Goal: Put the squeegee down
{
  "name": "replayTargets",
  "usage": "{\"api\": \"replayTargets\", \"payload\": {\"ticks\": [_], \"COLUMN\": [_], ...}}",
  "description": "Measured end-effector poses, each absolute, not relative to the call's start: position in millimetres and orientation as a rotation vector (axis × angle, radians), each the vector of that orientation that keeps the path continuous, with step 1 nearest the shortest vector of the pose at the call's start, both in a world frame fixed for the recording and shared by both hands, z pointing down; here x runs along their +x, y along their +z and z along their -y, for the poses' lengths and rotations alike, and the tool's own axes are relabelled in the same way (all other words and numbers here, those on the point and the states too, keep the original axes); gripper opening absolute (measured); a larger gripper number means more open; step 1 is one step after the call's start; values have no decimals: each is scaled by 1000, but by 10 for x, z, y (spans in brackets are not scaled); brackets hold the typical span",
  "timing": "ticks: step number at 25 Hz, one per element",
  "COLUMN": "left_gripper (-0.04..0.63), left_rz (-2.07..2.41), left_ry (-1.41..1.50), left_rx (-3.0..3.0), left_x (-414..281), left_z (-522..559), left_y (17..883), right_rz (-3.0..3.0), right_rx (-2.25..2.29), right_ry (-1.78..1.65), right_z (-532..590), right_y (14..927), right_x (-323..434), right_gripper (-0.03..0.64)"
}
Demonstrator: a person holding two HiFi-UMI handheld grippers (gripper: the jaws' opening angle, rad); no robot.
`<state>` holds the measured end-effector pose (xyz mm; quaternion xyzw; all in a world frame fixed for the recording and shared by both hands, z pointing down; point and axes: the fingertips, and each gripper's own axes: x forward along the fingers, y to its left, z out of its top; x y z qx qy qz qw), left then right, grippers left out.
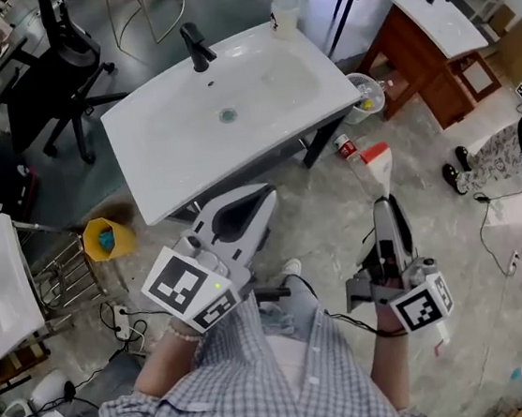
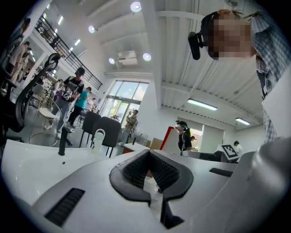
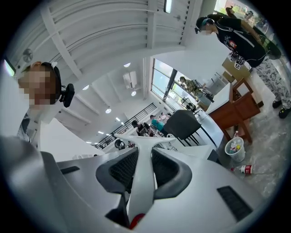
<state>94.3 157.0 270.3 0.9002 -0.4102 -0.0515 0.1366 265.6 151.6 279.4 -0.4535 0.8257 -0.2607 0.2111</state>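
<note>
A white washbasin top (image 1: 165, 153) carries a black faucet (image 1: 196, 47) and, seemingly at its far edge, a white jug (image 1: 285, 6). On the mottled floor (image 1: 442, 256) lies a red-capped bottle (image 1: 345, 148).

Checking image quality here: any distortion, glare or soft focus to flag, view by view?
Head view: evenly lit and sharp, mild wide-angle bend, no harsh glare on the white sink. Left gripper view: strong fisheye with black corners, ceiling lights blown out, a mosaic patch at top right. Right gripper view: same fisheye and dark corners; the squeegee between the fingers looks slightly soft.
</note>
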Motion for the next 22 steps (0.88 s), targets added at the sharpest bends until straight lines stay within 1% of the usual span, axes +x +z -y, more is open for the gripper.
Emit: {"api": "replayTargets", "payload": {"ticks": [10, 16, 22], "left_gripper": [5, 5, 5], "left_rz": [1303, 1362, 1400], "left_ry": [-157, -138, -128], "left_rx": [2561, 2542, 2555], "left_x": [1358, 1478, 1494], "left_z": [-1191, -1129, -1052], "left_y": [2717, 2702, 2666], "right_rz": [-2349, -2343, -2342], "right_rx": [-1186, -1161, -1131], "right_ry": [-754, -807, -804], "right_z": [-1018, -862, -744], "right_y": [2843, 2925, 2950], "right_x": [3109, 3293, 3318], "right_gripper": [95, 95, 95]}}
